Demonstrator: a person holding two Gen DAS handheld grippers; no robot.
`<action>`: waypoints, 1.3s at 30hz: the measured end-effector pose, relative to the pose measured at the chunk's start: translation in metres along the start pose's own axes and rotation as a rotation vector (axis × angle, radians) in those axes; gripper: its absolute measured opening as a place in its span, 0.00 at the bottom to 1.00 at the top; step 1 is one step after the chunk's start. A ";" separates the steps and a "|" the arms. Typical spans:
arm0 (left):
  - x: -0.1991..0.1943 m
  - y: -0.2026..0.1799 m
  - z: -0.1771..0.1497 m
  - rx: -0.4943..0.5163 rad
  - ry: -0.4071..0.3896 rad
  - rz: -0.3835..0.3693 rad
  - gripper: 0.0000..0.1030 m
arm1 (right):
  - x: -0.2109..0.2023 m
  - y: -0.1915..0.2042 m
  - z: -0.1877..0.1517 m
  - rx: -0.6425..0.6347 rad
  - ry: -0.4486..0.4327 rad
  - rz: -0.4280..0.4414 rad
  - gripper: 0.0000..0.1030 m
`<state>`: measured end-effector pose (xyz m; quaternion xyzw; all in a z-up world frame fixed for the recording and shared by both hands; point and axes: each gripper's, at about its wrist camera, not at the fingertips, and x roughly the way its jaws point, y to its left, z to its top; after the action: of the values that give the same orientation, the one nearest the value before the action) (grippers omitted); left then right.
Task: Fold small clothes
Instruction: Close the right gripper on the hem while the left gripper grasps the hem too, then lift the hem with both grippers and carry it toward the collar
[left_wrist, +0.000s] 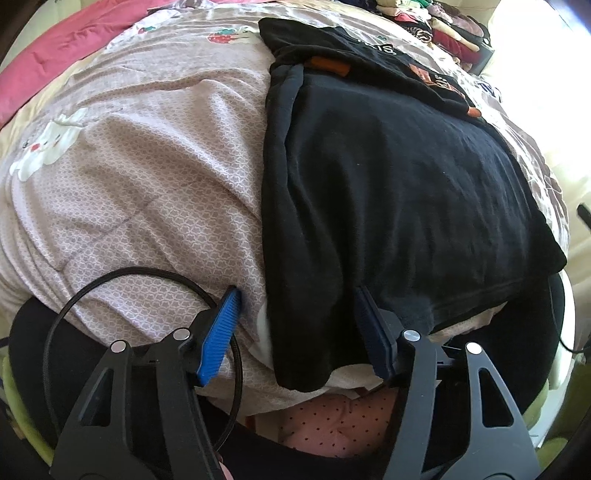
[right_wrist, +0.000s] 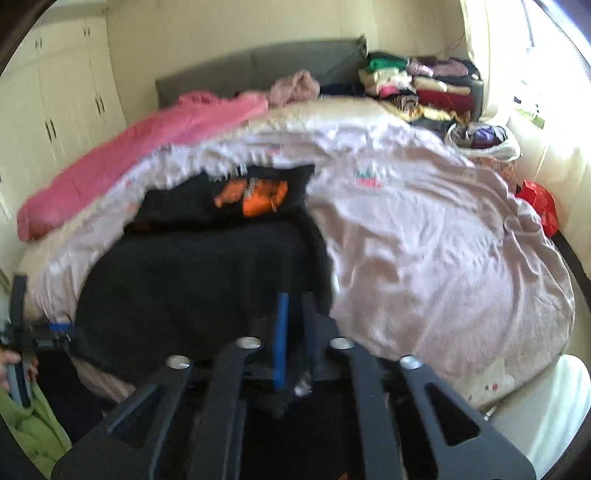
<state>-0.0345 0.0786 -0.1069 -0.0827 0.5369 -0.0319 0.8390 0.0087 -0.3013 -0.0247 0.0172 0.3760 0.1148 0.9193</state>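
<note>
The left hand-held gripper (left_wrist: 299, 325) stands half wide at the bed's near edge, one blue ribbed pad on the bedcover (left_wrist: 155, 192), the other at the hem of the black garment (left_wrist: 399, 192), not pinching it. The right hand-held gripper (right_wrist: 295, 332) is narrow, closed on the garment's near hem. The soft knit garment lies flat, long axis running away toward its orange print (right_wrist: 255, 195). Beyond, a pink blanket (right_wrist: 122, 158) and stacked folded clothes (right_wrist: 424, 85).
</note>
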 end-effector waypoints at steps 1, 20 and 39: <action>-0.001 0.000 0.000 -0.002 0.001 -0.003 0.52 | 0.006 0.001 -0.005 -0.010 0.036 0.001 0.34; -0.006 0.003 -0.004 -0.005 -0.008 -0.023 0.27 | 0.042 0.015 -0.032 -0.011 0.189 0.086 0.09; -0.014 0.000 -0.004 0.017 -0.011 -0.020 0.02 | 0.000 0.007 0.016 0.058 -0.022 0.190 0.09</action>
<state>-0.0439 0.0804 -0.0965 -0.0810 0.5311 -0.0446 0.8422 0.0191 -0.2933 -0.0123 0.0807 0.3657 0.1904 0.9075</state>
